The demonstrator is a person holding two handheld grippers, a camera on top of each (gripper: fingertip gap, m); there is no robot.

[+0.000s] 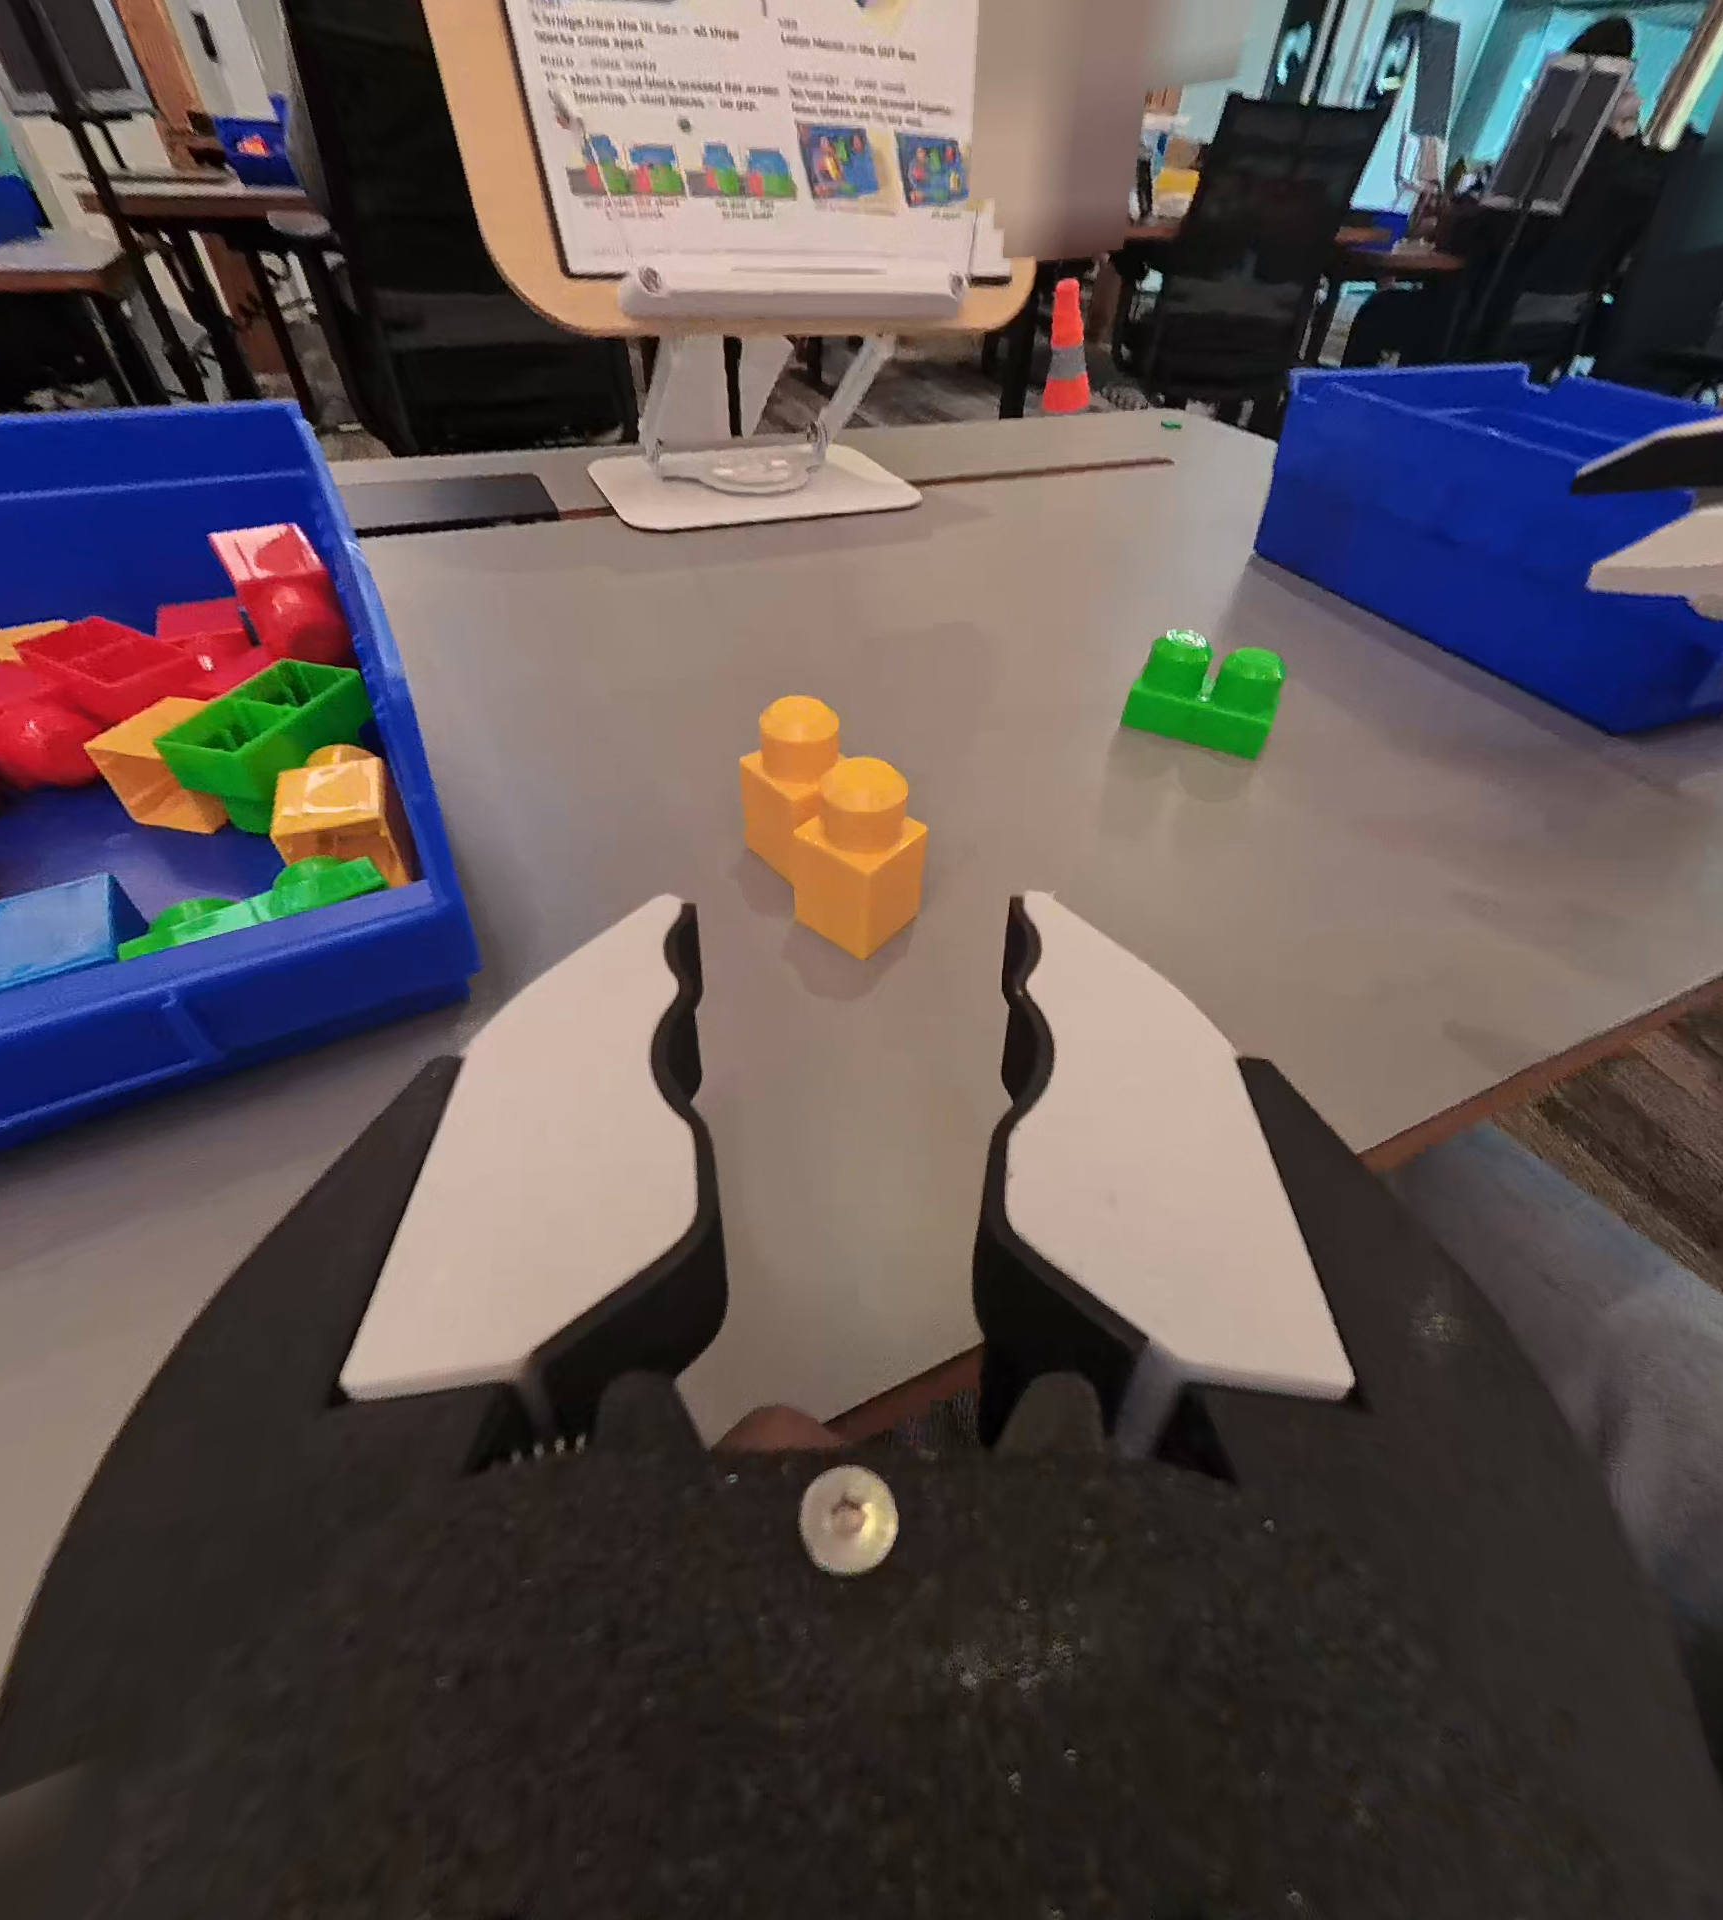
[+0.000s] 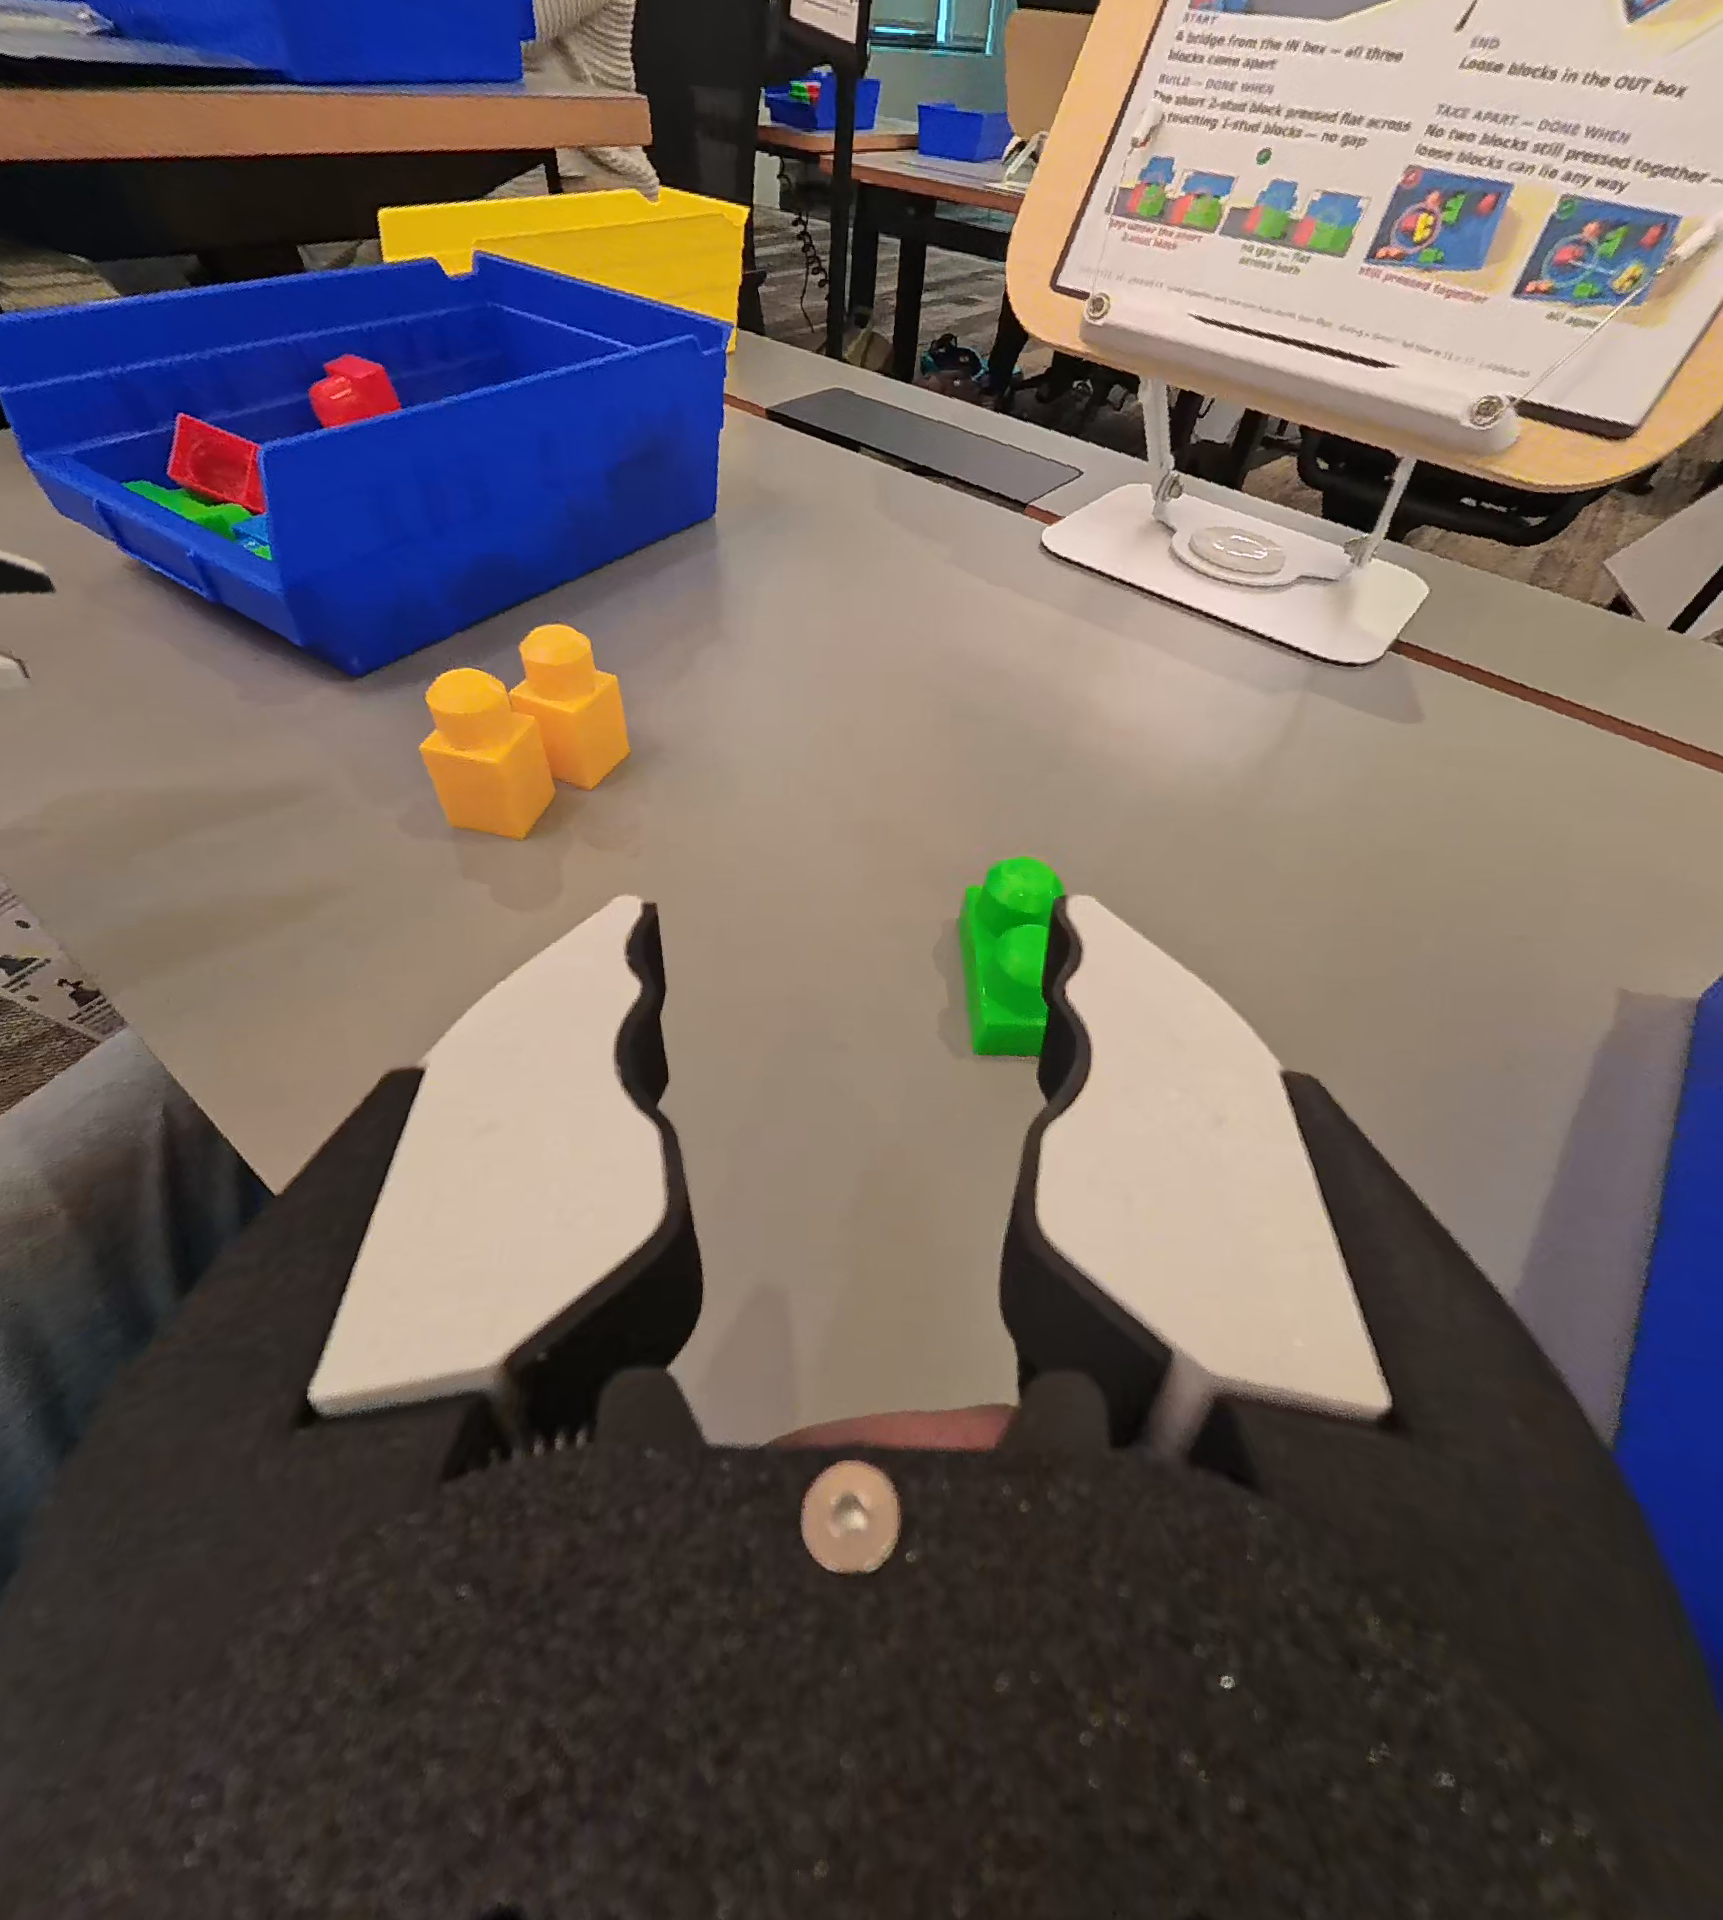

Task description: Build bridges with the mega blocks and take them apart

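Grey table (image 1: pixel 1096 935): two orange blocks (image 1: pixel 831 826) touching, green block (image 1: pixel 1205 696), two blue bins (image 1: pixel 213 997), stand (image 1: pixel 753 488).

I'm working in what looks like an office-style lab: a grey table (image 1: pixel 1044 644) with blue parts bins (image 2: pixel 483 488), an instruction sheet on a stand (image 2: pixel 1356 208), and behind it more desks, black office chairs (image 1: pixel 1252 208) and a small orange cone (image 1: pixel 1067 348).

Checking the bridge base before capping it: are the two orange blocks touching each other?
Touching. The right wrist view shows the two orange blocks standing side by side with no table visible between their bases; the left wrist view shows the same, slightly offset.
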